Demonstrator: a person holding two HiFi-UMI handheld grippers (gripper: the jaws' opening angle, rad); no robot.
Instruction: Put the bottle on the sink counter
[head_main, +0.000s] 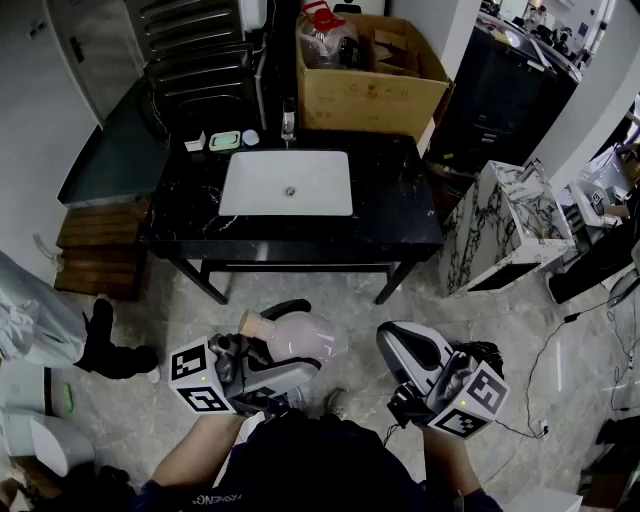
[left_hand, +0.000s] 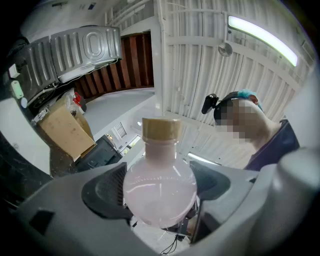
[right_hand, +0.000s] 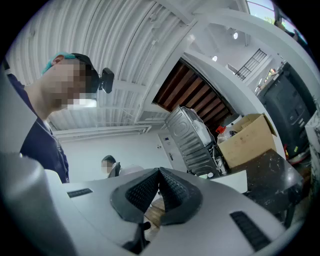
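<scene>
**A:** Why does the left gripper (left_hand: 159, 186) stand so wide?

**B:** It has the bottle (head_main: 297, 337) by its round belly, the widest part, with one pad pressed on each side. The corked neck sticks out clear of the jaws. I judge that a sound grip for carrying, since the bulge cannot easily slip through.

**A:** And the right gripper (right_hand: 159, 172)?

**B:** Its jaws are closed tip to tip with nothing in them. It looks spare, held near the body.

**A:** What is in the bottle?

**B:** It shows pale pink all over. Whether that is liquid or tinted glass, I cannot tell.

**A:** How far to go?

**B:** The sink counter (head_main: 395, 205) is well ahead, so the bottle is in the air and not yet placed. Bare black stone lies to the right of the white basin (head_main: 240, 185). Behind it, a cardboard box (head_main: 365, 100) holds a clear bag (head_main: 325, 35) with something red in it.
</scene>
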